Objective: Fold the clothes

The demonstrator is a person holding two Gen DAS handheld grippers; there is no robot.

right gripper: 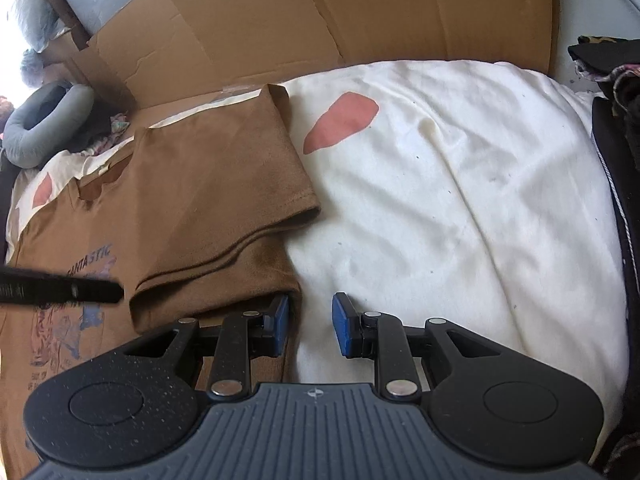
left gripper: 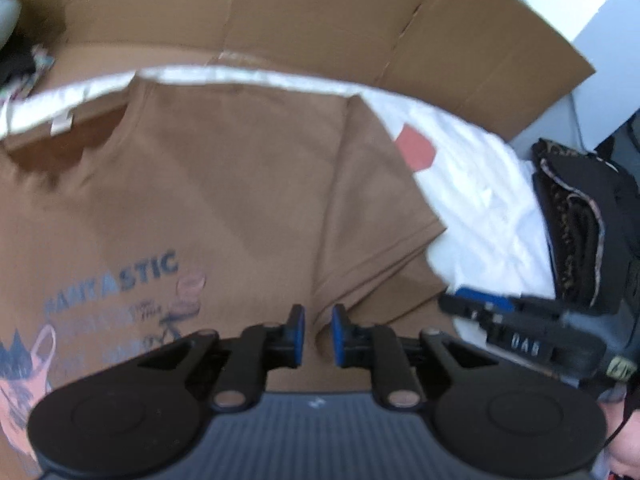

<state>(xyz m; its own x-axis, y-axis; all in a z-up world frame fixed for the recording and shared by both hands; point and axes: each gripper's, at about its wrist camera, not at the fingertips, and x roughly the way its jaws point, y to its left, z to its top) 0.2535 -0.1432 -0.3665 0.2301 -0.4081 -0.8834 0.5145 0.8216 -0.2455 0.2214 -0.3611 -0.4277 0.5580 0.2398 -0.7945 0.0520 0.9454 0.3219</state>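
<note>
Nearest to me, my left gripper (left gripper: pixel 318 334) hangs over the brown T-shirt (left gripper: pixel 224 200), its blue pads standing a narrow gap apart with nothing between them; a fabric fold lies just below the gap. My right gripper (right gripper: pixel 308 324) sits at the shirt's side edge, jaws parted wider and empty. Its left blue pad (right gripper: pixel 281 312) lies against the edge of the folded-over cloth; its other pad is over the white sheet (right gripper: pixel 460 208). In the left wrist view, the right gripper enters from the right as a dark bar (left gripper: pixel 516 332); in the right wrist view, the left gripper shows as a dark bar (right gripper: pixel 60 290) over the shirt's print.

The T-shirt lies flat, front up, on the white sheet. Its print (left gripper: pixel 116 276) reads "FANTASTIC", with figures beneath it. One sleeve (right gripper: pixel 256 184) and the side below it are folded inward over the body, in stacked layers. The neckline (left gripper: pixel 76 140), with a pale label, lies toward the far end.

The sheet carries salmon-pink patches (right gripper: pixel 340 122). A dark pile of clothes (left gripper: pixel 576 220) sits at the right. Farthest off, flattened cardboard (right gripper: pixel 320 12) stands behind the sheet, and a grey padded ring (right gripper: pixel 44 120) lies at far left.
</note>
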